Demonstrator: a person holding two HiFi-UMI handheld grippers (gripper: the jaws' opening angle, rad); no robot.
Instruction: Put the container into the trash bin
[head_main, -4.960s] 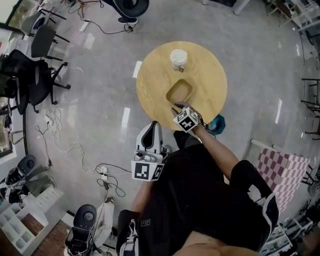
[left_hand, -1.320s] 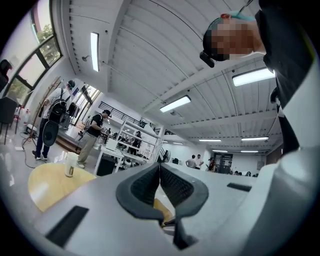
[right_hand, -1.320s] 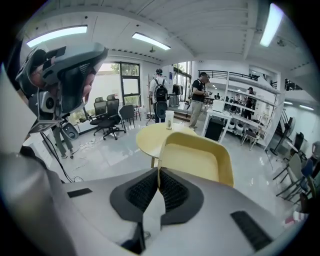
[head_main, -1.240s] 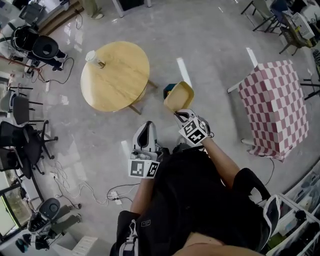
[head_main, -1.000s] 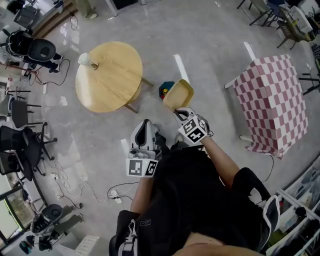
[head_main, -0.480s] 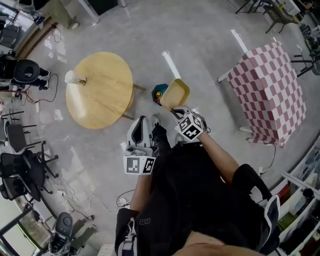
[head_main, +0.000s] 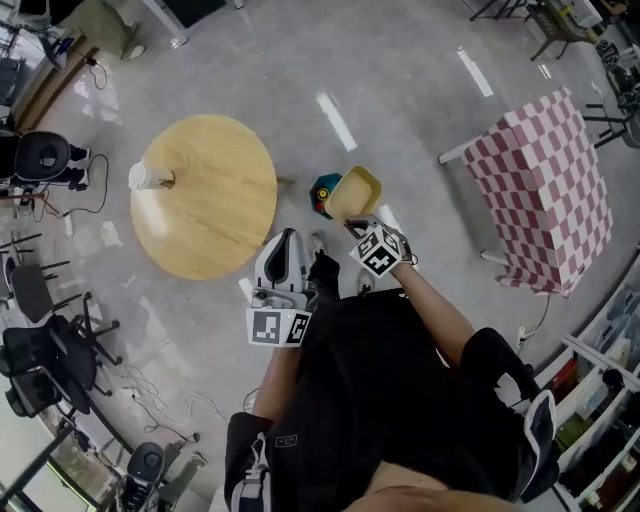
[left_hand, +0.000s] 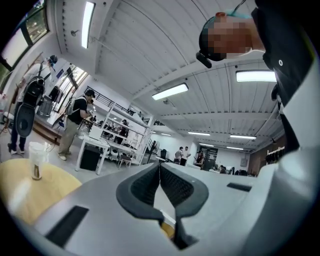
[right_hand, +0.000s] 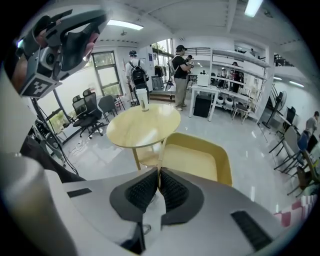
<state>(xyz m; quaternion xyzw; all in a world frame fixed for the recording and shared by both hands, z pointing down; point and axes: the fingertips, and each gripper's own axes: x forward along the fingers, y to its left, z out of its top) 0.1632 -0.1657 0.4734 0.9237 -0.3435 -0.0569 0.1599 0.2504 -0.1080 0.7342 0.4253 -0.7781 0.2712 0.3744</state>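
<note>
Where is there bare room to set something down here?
The round table is bare apart from the cup at its left edge. The floor between the trash bin and the checked table is open. Chairs and cables crowd the lower left.

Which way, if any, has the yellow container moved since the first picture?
Yes. The container left the round table, now right of it over the floor, in the right gripper.

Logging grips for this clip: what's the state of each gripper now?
Left gripper: closed, empty.
Right gripper: closed on the rim of the yellow container.
</note>
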